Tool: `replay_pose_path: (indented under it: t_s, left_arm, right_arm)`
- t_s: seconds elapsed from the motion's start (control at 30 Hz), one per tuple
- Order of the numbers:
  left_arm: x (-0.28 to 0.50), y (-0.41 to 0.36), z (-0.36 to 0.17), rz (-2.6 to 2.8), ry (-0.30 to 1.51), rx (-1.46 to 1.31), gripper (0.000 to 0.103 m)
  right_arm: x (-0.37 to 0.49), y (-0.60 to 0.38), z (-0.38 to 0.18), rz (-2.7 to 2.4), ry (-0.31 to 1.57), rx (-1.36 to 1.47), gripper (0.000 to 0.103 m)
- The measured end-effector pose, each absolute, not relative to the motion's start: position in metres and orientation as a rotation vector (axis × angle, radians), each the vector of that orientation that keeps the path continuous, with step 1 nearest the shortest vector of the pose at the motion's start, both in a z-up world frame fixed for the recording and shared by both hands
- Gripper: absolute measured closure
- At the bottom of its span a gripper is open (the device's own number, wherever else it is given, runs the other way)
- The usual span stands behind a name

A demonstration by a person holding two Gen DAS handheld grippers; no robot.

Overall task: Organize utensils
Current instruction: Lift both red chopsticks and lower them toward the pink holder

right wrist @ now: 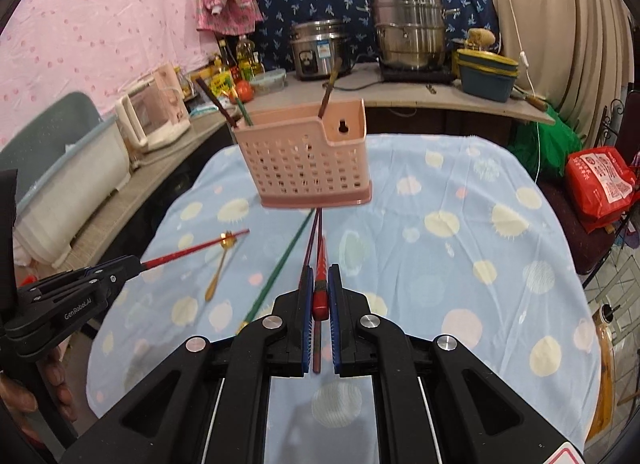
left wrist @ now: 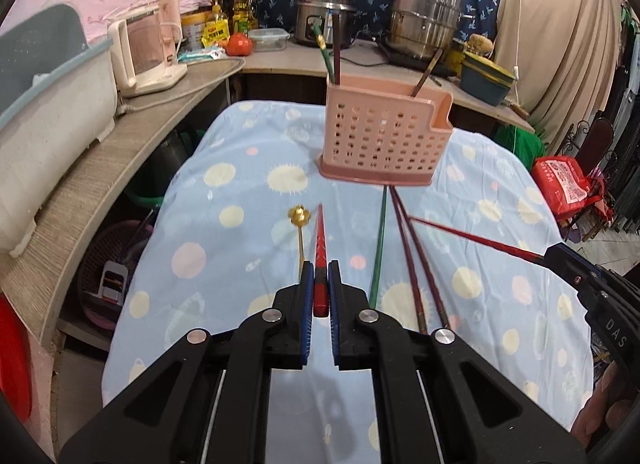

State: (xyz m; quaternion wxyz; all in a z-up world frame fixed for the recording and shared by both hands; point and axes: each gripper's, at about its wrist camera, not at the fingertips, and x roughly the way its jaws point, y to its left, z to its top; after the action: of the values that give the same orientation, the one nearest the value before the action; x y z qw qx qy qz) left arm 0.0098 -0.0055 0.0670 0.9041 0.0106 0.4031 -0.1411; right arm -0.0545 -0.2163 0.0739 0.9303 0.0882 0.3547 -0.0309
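Partway there: three sticks already stand in the pink caddy (left wrist: 384,136). My left hand-held gripper (left wrist: 320,292) and right hand-held gripper (right wrist: 320,296) each pinch a red chopstick (left wrist: 320,248); the green chopstick (left wrist: 378,248), dark pair (left wrist: 416,264) and gold spoon (left wrist: 300,232) wait on the worktop (left wrist: 240,168).

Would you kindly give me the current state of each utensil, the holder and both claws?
Left claw: shut on a red chopstick, lifted off the cloth.
Right claw: shut on the second red chopstick.
Pink holder: upright, three utensils standing inside.
Gold spoon: lying loose on the cloth.
Green chopstick: lying loose.
Two dark chopsticks: lying together, ungrasped.
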Motion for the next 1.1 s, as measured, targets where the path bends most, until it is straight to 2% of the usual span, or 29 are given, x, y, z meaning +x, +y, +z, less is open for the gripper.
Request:
replay_pose_path:
  t_s: [0.37,0.87,1.1]
  left_arm:
    - [0.031,-0.017,0.126,-0.305,0.716,0.021,0.096]
    - [0.074,-0.026,0.178,-0.327,0.615,0.009,0.096]
    - [0.103,-0.034,0.225,-0.356,0.531,-0.032,0.096]
  right_arm:
    - [-0.035,-0.230,0.132,-0.027,0.604,0.219,0.096]
    - [0.011,-0.240,0.187,-0.040,0.484,0.185,0.096]
    - [0.047,-0.245,0.230,-0.016,0.410,0.191,0.096]
